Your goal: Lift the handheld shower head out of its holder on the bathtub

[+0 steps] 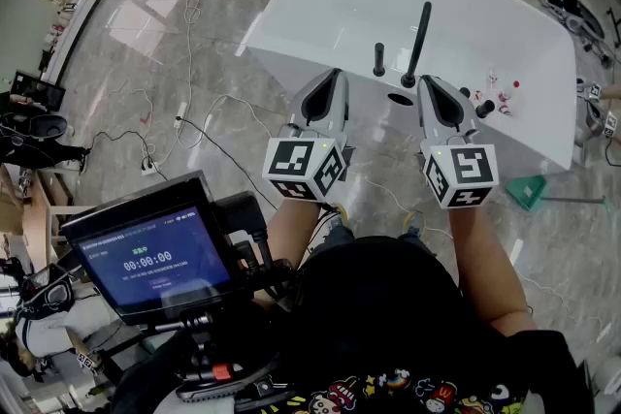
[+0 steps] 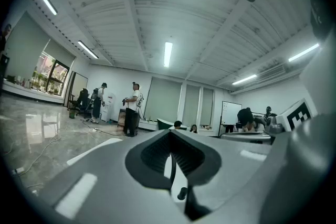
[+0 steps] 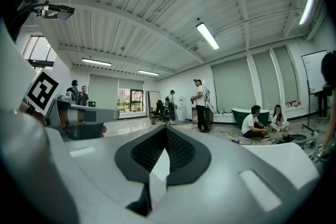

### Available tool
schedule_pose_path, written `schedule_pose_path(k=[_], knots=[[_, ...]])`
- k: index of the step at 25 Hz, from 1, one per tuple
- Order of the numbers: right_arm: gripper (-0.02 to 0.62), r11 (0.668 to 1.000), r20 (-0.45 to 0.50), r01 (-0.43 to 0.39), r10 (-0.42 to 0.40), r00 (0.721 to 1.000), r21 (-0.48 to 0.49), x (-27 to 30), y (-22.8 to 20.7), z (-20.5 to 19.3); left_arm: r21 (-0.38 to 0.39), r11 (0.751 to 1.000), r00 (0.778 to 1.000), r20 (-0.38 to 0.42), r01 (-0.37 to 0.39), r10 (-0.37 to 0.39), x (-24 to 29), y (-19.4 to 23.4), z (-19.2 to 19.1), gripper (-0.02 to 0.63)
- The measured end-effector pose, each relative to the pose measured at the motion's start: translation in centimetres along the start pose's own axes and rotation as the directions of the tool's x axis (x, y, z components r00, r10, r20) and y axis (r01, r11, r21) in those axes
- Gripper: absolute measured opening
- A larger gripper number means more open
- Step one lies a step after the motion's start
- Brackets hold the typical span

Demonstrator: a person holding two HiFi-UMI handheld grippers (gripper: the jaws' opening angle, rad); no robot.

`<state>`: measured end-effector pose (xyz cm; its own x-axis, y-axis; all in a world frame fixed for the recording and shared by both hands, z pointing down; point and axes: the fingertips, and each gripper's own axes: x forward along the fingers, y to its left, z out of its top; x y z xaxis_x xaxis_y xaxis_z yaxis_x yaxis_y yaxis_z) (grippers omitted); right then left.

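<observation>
**A:** What is the bathtub (image 1: 320,5) like?

**B:** It's a smooth, glossy white shell with angular sides and a broad flat rim. It stands on a polished grey floor (image 1: 146,63) veined like marble, and thin cables (image 1: 209,126) trail across the floor.

**A:** And the shower head?

**B:** The handheld shower head (image 1: 419,39) is a slim matte-black wand. It stands in its holder (image 1: 410,83) on the near rim, leaning a little. A short black post (image 1: 378,59) stands just left of it, and an oval hole (image 1: 400,98) opens in the rim in front of them. Small dark knobs (image 1: 484,108) sit to the right.

**A:** The tools?

**B:** The left tool (image 1: 335,73) is grey moulded plastic with ribbed black pads (image 2: 155,153). Its jaws are drawn together to a thin slit and hold nothing. The right tool (image 1: 427,80) is closed the same way, tips meeting, and it is empty. Both are held over the tub's near edge. The right one is just beside the wand's base, and I see no contact.

**A:** Any writing?

**B:** Each tool carries a cube (image 1: 306,168) of black-and-white square markers. A monitor (image 1: 146,257) at lower left shows "00:00:00" in white on blue. The line above that is too small to read.
</observation>
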<state>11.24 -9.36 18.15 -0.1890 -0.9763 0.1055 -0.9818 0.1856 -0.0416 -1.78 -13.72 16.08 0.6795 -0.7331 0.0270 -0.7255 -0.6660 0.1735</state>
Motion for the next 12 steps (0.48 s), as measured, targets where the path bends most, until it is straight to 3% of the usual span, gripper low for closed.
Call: schedule_pose_path(k=[12], knots=[[0.023,1.0,0.0,-0.012,0.012,1.0,-0.001,-1.7,0.3,1.0,-0.013,1.0,1.0,0.003,-0.005,0.005,-1.2,-1.3,0.7,0.001]])
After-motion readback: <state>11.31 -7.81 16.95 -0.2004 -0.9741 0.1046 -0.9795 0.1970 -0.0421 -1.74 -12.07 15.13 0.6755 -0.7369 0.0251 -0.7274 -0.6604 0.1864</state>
